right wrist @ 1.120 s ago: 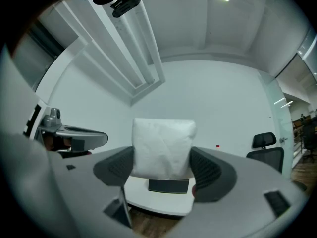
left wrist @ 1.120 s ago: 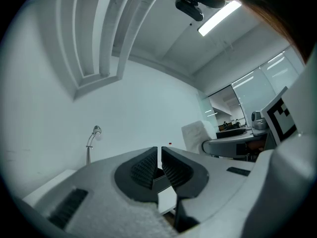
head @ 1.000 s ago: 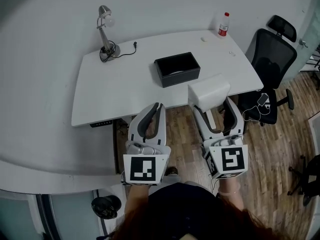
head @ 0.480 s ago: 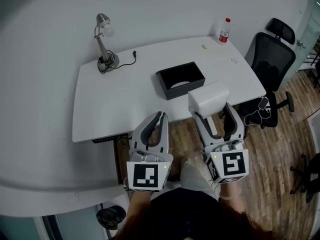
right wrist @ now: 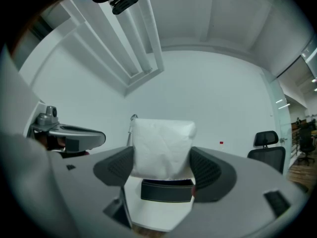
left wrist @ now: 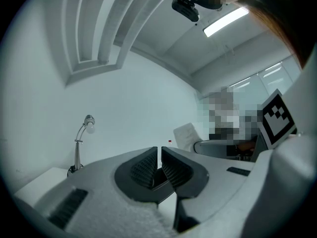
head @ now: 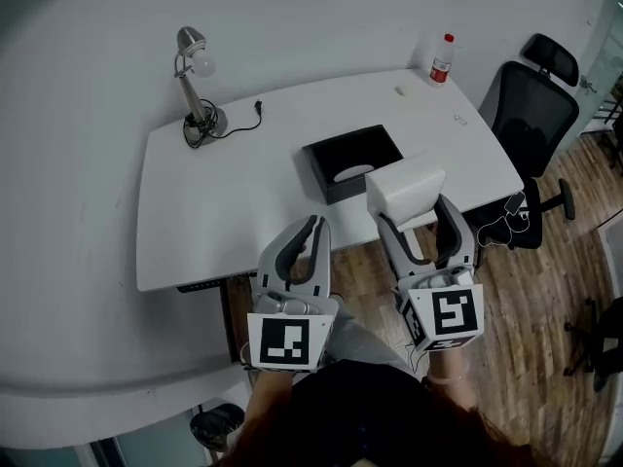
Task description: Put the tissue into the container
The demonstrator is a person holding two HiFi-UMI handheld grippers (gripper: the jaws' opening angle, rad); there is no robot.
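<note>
White worktop, plain wall behind.

Head view: black container sits near the front edge. The right claw holds the tissue pack just short of it. The left claw hangs off the edge.

Left gripper view: jaws clenched together, nothing between.

Right gripper view: pack gripped between both pads, container dead ahead below it. Suggest centring the pack over the opening and lowering it inside before letting go.

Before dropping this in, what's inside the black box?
A pale flat item lies inside the black box; I can't identify it. The tissue pack in the right gripper hides the box's near right corner.
</note>
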